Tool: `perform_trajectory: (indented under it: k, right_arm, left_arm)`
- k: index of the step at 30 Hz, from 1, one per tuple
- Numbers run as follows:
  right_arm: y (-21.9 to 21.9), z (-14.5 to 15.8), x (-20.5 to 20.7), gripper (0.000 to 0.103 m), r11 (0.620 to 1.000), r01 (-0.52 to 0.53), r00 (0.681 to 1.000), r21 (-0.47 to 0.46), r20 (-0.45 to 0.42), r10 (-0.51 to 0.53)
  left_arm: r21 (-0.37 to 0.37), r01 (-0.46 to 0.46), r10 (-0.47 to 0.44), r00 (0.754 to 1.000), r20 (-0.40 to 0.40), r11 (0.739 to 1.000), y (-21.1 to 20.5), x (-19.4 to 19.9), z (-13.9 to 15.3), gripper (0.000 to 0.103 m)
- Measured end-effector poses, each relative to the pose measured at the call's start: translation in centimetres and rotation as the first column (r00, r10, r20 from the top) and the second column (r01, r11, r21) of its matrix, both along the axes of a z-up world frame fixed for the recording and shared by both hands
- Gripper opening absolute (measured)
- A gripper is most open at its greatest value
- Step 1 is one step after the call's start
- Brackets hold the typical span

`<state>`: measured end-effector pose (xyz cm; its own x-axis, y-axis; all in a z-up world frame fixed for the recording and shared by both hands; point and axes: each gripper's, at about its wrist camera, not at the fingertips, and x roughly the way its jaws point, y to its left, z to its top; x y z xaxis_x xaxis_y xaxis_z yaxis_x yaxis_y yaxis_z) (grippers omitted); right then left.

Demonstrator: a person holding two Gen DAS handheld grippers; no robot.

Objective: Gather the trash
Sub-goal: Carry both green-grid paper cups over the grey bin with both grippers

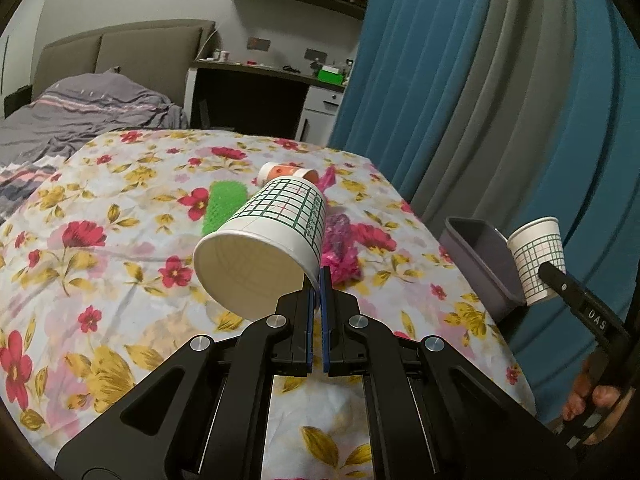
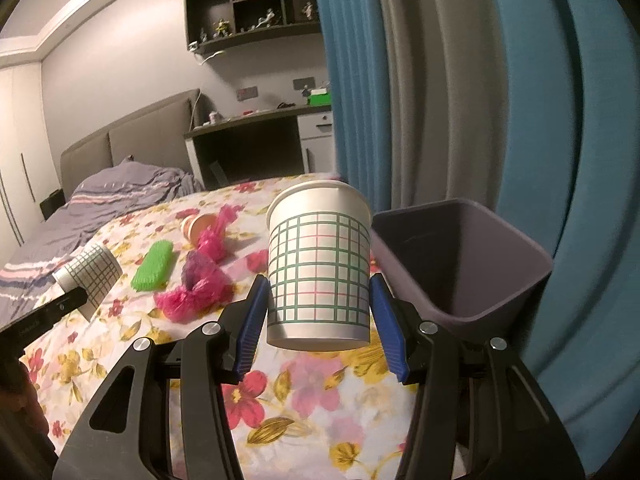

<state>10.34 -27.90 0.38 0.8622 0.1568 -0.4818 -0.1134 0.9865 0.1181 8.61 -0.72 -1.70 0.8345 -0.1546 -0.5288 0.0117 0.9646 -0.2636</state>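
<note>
My left gripper (image 1: 319,280) is shut on the rim of a checked paper cup (image 1: 272,240), held tilted above the floral table; that cup also shows in the right wrist view (image 2: 90,272). My right gripper (image 2: 318,300) is shut on a second checked paper cup (image 2: 320,268), upright, just left of the purple trash bin (image 2: 500,280). In the left wrist view that cup (image 1: 538,260) sits beside the bin (image 1: 480,256). On the table lie an orange cup (image 2: 196,226), pink wrappers (image 2: 196,292) and a green brush (image 2: 154,266).
The floral tablecloth (image 1: 100,280) covers the table. Blue and grey curtains (image 1: 480,100) hang to the right behind the bin. A bed (image 1: 60,120) and a desk (image 1: 260,84) stand beyond the table's far edge.
</note>
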Motion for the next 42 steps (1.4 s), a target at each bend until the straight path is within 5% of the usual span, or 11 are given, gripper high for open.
perform_trajectory:
  k: [23, 32, 42]
  right_arm:
    - [-5.9, 2.3, 0.7, 0.051, 0.991, 0.135, 0.988, 0.025, 0.077, -0.136]
    - [-8.8, 1.7, 3.0, 0.051, 0.976, 0.216, 0.974, 0.025, 0.070, -0.217]
    - [-10.6, -0.9, 6.8, 0.051, 0.966, 0.259, 0.966, 0.014, 0.006, -0.259]
  left_arm:
    - [0.087, 0.188, -0.192, 0.980, 0.046, 0.978, -7.8, 4.5, 4.1, 0.002]
    - [0.111, 0.326, -0.332, 0.942, 0.041, 0.939, -14.0, 9.4, 5.4, 0.002]
    - [0.061, 0.474, -0.474, 0.880, -0.019, 0.878, -22.1, 15.8, 3.1, 0.002]
